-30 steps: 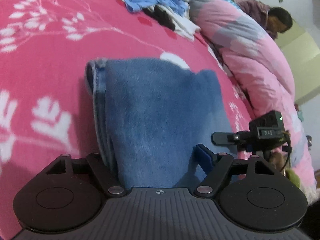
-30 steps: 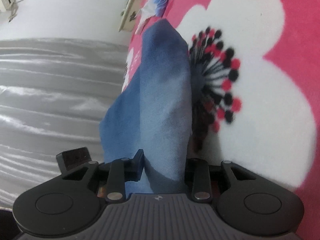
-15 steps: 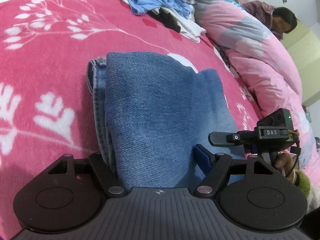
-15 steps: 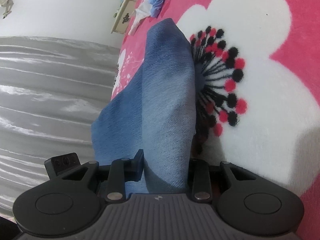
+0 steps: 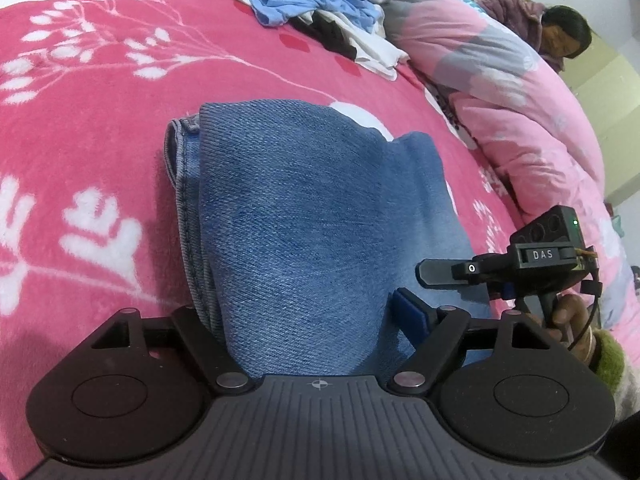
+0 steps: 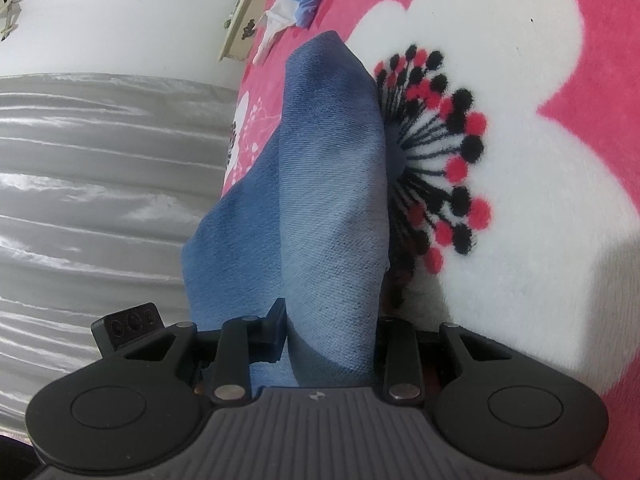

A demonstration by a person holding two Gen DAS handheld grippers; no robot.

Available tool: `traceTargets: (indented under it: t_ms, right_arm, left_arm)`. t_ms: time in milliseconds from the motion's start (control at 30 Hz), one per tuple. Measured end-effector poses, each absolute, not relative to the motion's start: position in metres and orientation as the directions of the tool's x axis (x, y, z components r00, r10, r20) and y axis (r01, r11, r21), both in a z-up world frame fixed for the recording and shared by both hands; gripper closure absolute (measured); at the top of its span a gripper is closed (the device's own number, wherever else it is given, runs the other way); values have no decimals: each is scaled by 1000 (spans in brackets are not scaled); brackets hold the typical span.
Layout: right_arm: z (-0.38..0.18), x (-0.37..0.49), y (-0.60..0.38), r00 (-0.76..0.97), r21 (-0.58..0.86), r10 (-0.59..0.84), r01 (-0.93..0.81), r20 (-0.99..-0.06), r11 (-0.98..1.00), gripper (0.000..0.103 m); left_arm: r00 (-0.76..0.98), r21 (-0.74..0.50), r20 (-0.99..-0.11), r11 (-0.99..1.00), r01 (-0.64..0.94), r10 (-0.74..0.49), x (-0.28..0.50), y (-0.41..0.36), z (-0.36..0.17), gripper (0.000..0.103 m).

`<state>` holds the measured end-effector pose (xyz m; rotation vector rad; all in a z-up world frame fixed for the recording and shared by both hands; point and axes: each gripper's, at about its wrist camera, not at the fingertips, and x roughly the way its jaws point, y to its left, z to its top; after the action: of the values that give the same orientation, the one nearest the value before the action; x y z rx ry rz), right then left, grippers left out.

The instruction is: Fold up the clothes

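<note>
A pair of folded blue jeans (image 5: 304, 216) lies on a pink flowered blanket (image 5: 80, 92). My left gripper (image 5: 308, 320) is shut on the near edge of the jeans, which bulge up between its fingers. My right gripper (image 6: 332, 332) is shut on another part of the same jeans (image 6: 332, 200) and holds a fold raised off the blanket. The right gripper also shows in the left wrist view (image 5: 520, 268), at the right edge of the jeans. Both grippers' fingertips are mostly hidden by denim.
A heap of unfolded clothes (image 5: 320, 4) lies at the far side of the bed. A person (image 5: 560, 36) lies under a pink quilt (image 5: 520, 120) on the right. A grey curtain (image 6: 100, 200) hangs left of the bed's edge.
The jeans have shifted a little further from the left camera and the fold has settled lower. The right gripper has risen slightly. Both grips are unchanged.
</note>
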<state>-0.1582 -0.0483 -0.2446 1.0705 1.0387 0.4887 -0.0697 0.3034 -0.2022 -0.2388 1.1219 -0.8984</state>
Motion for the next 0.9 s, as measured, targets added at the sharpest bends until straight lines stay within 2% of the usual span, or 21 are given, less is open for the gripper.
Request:
traceTargets:
  t_ms: [900]
  right_arm:
    - [-244,-162,-45,470,887,760,134,-449,441,70]
  left_arm:
    - [144,-584,-671,638,502,-728,-71,304,-203,24]
